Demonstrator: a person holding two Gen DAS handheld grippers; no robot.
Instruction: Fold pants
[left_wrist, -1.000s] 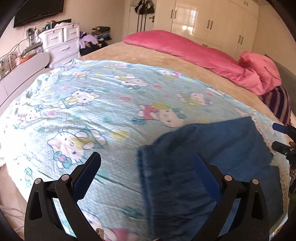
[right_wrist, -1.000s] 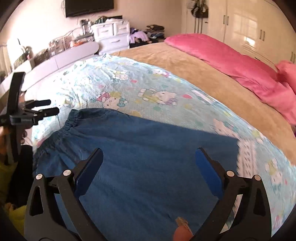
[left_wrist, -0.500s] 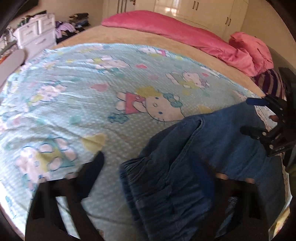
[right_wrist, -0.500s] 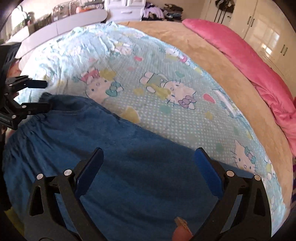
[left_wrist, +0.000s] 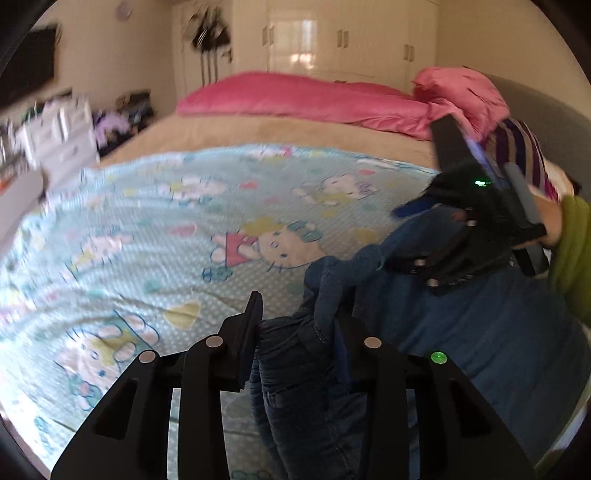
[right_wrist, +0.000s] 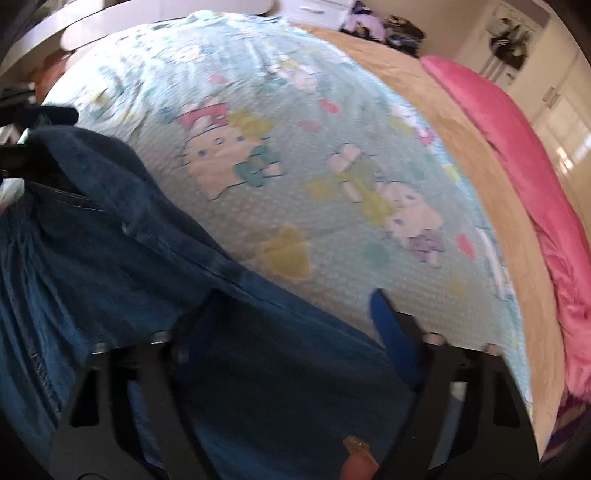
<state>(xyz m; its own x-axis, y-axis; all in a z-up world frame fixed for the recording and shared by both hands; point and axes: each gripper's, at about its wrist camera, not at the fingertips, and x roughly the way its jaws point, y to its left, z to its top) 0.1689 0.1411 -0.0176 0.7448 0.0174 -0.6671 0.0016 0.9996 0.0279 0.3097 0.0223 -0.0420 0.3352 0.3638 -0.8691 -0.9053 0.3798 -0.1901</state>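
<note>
Blue denim pants lie on a cartoon-cat blanket spread over the bed. In the left wrist view my left gripper has a bunched fold of the waistband filling its gap, and its jaws are closing on it. The fold stands raised off the blanket. My right gripper straddles the pants' far edge, jaws closing. Its left finger is hidden under the denim; its blue right pad rests beside the edge. My left gripper shows at the far left of the right wrist view.
Pink bedding lies along the bed's far side on a tan cover. A striped cloth sits by a green sleeve. White drawers and wardrobes line the walls.
Both grippers' jaws have narrowed from wide open. My left gripper came in over the waistband and the denim bunched between its fingers. My right gripper dropped to the pants' far edge.
</note>
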